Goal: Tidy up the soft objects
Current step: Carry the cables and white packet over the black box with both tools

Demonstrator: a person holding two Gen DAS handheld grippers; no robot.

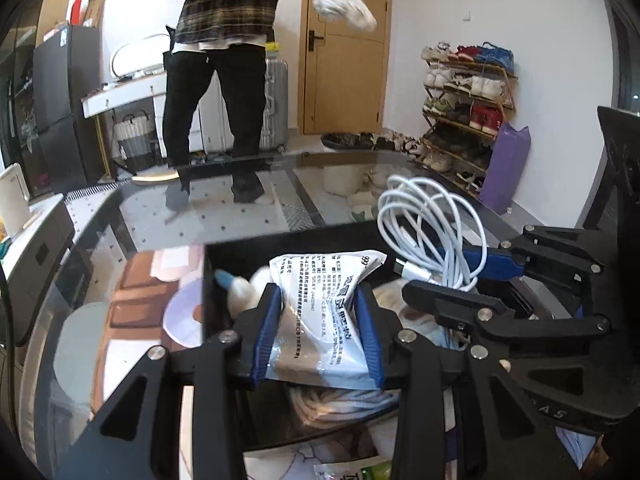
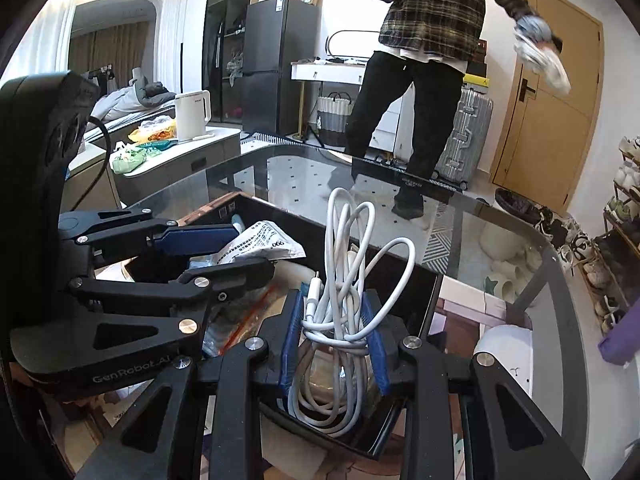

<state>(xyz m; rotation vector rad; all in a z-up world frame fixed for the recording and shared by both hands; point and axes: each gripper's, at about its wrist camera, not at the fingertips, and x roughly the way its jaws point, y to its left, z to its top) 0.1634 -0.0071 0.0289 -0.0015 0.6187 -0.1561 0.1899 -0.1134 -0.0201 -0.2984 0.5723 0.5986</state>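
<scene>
My left gripper (image 1: 318, 304) is shut on a white plastic packet (image 1: 324, 300) with printed text, held over a black box (image 1: 288, 244) on the glass table. My right gripper (image 2: 334, 312) is shut on a coiled white cable (image 2: 340, 280), held over the same black box (image 2: 424, 300). In the left wrist view the right gripper (image 1: 460, 270) with the cable (image 1: 428, 220) is just to the right. In the right wrist view the left gripper (image 2: 236, 248) with the packet (image 2: 260, 244) is to the left. A small white bottle (image 1: 240, 292) with a blue tip lies in the box.
The glass table (image 2: 460, 216) has a rounded far edge. A person (image 1: 224, 60) stands beyond it holding a cloth. A shoe rack (image 1: 464, 112) stands at the right wall, a counter with a white kettle (image 2: 192, 114) at the left. Papers and packets lie near the box.
</scene>
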